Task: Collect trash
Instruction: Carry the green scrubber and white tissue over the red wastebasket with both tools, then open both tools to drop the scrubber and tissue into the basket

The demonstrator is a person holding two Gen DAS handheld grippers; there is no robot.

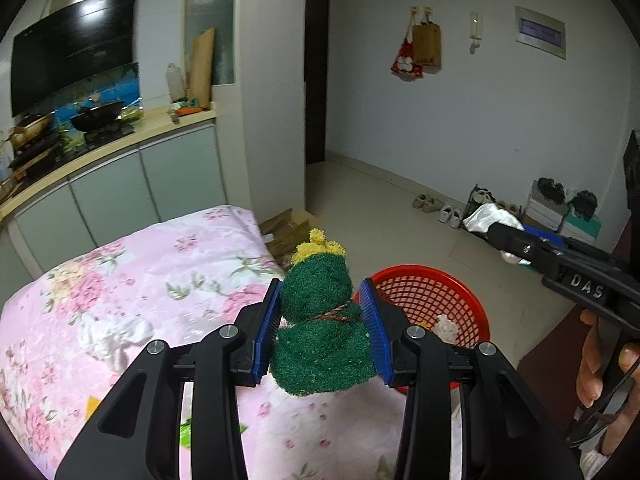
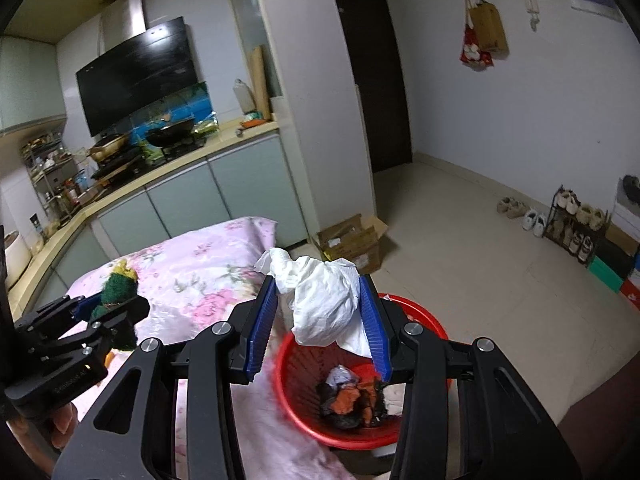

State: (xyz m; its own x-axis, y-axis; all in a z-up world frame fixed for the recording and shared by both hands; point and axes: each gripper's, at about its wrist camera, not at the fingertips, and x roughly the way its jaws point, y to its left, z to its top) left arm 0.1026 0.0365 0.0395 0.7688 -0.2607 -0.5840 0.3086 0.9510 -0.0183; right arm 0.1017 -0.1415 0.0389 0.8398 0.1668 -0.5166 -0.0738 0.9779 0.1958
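Both tools loaded, left tool (image 1: 320,330) pinching green scrubber (image 1: 320,332), right tool (image 2: 320,326) pinching white tissue wad (image 2: 326,300): I centre each over the red basket (image 2: 288,400) before letting go.

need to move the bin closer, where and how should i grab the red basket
Grip the red basket by its top rim, coming from above with one finger inside and one outside. It stands upright with its mouth open, and the thin mesh wall fits between fingers. Both grippers are full now: scrub pad and tissue.
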